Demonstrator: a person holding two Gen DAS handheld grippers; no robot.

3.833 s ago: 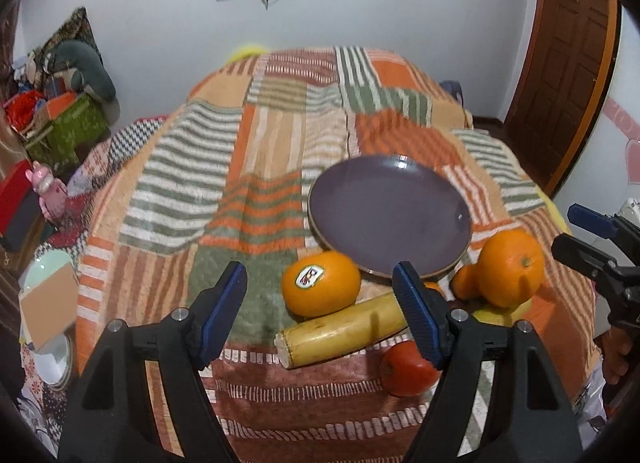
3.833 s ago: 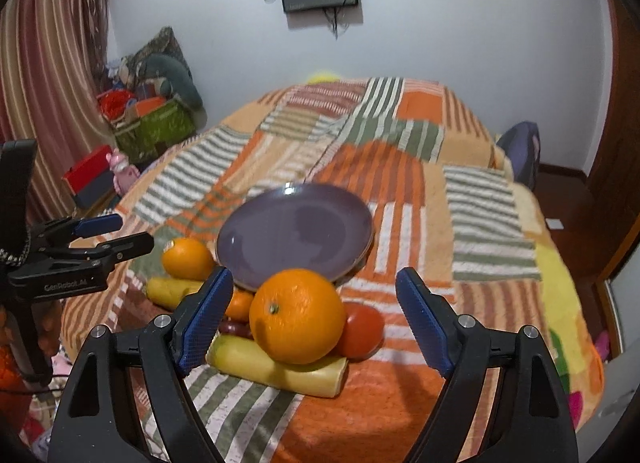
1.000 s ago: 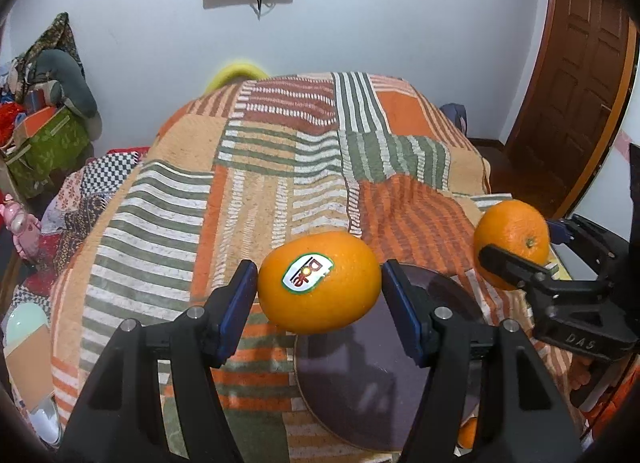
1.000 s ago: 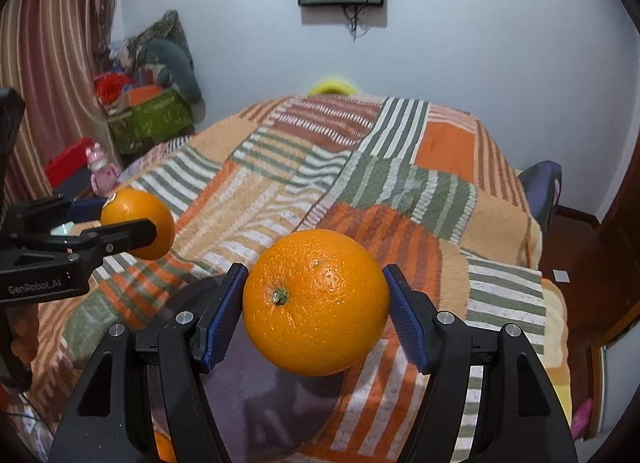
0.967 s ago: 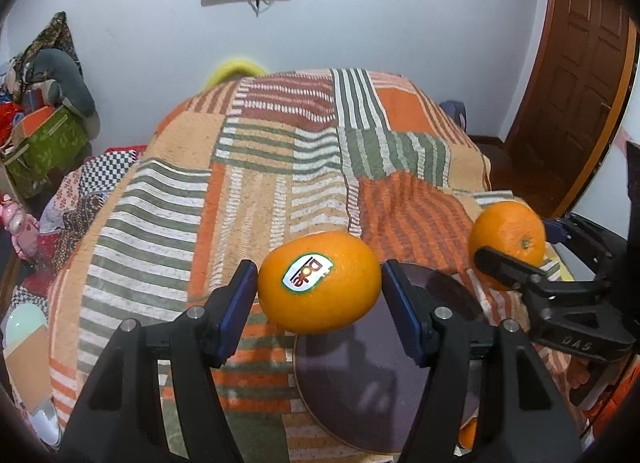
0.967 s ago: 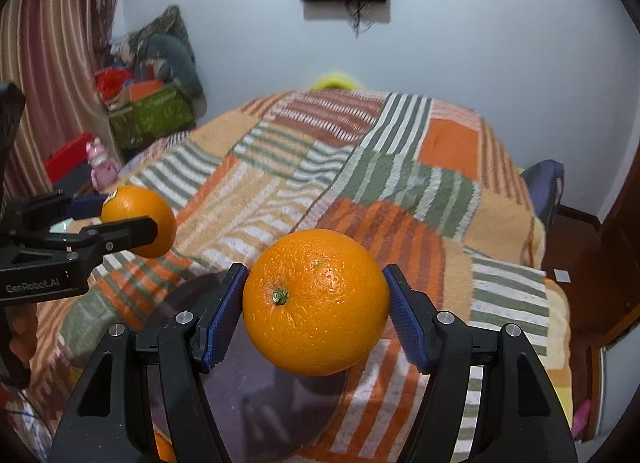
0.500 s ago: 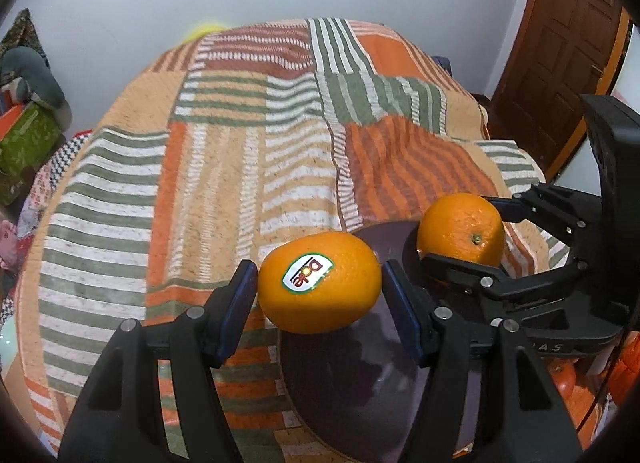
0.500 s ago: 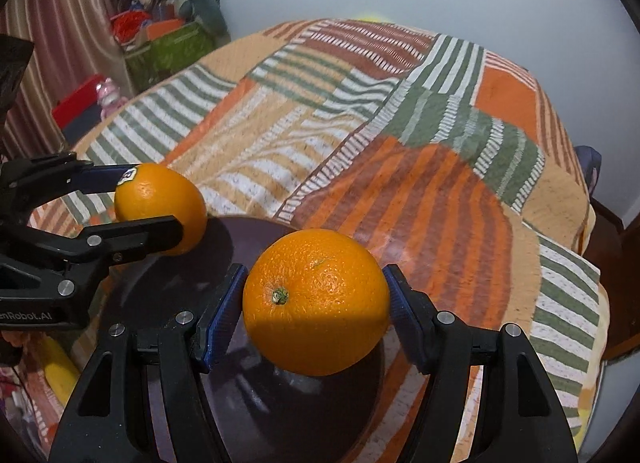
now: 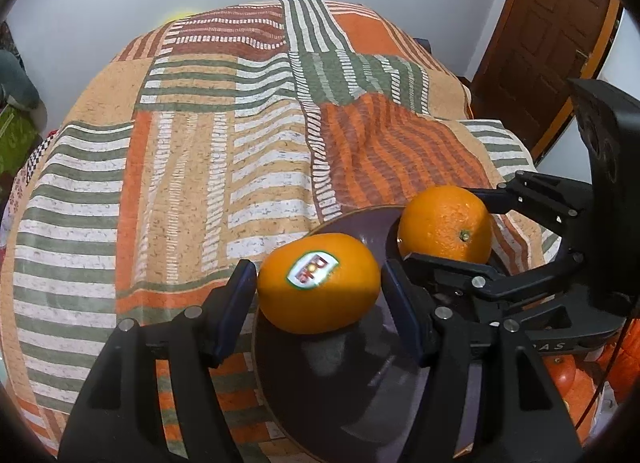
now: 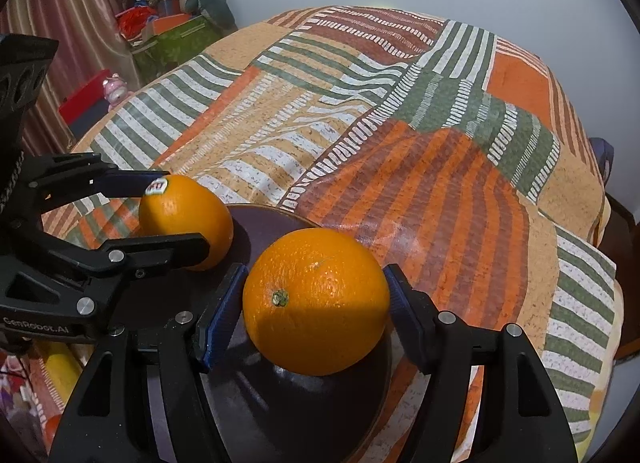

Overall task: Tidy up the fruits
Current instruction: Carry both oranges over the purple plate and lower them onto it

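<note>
A: How do the oranges handle?

B: Firm, round, waxy, so apt to roll; best pinched across the widest part. The stickered orange sits clamped in the left gripper; the plain orange in the right gripper.

A: Where?

B: Both low over the dark plate on the striped blanket, stickered one left.

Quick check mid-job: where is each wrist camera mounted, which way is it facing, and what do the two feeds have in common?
Left wrist: on the left gripper, looking down along its fingers at the stickered orange over the purple plate; right gripper at right.
Right wrist: on the right gripper, looking down at the plain orange; left gripper at left.
Shared: both oranges, plate, striped blanket.
</note>
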